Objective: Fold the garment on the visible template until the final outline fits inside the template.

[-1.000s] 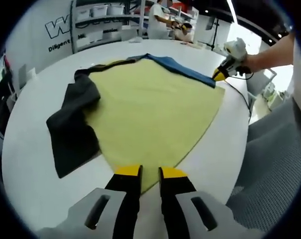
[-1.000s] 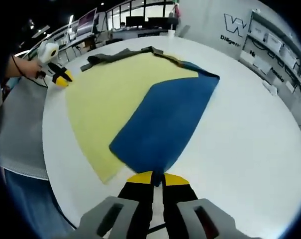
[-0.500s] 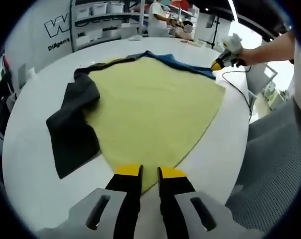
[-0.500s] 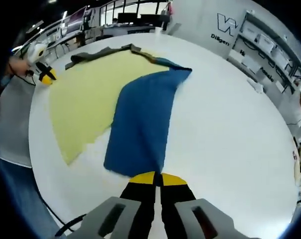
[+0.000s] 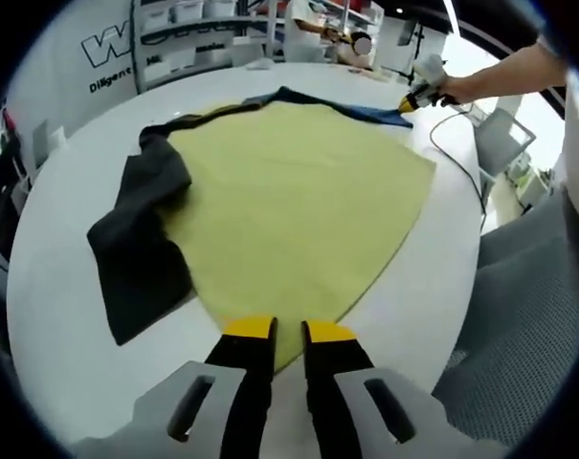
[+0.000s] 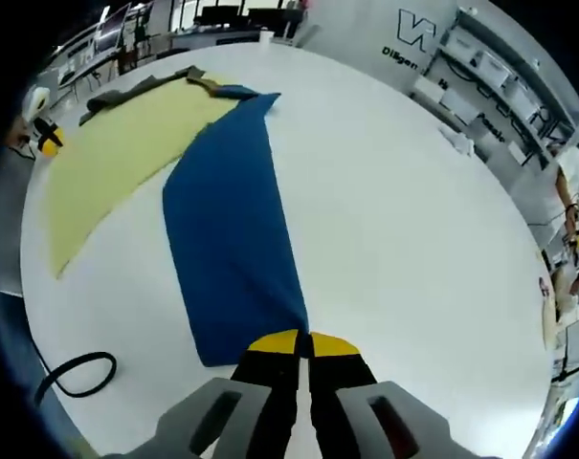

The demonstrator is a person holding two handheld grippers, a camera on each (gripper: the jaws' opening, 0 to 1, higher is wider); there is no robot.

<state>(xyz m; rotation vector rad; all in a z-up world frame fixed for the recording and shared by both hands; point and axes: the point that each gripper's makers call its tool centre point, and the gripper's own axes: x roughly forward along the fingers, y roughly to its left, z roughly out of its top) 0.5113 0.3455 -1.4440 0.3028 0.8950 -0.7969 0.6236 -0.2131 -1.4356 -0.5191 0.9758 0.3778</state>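
On the white desk (image 6: 413, 239), the right hand-held gripper (image 6: 299, 346) grasps the blue garment (image 6: 227, 239); the left hand-held gripper (image 5: 276, 337) is released over the yellow template (image 5: 289, 201).

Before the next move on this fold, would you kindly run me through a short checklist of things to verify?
1. Right claw shut on the blue sleeve: ok.
2. Left claw gripping the yellow template: cannot tell; jaws apart at its edge.
3. Blue sleeve inside the template outline: not ok; it lies mostly on the white table.
4. Dark sleeve inside the outline: not ok.
5. Black cable away from the garment: ok.
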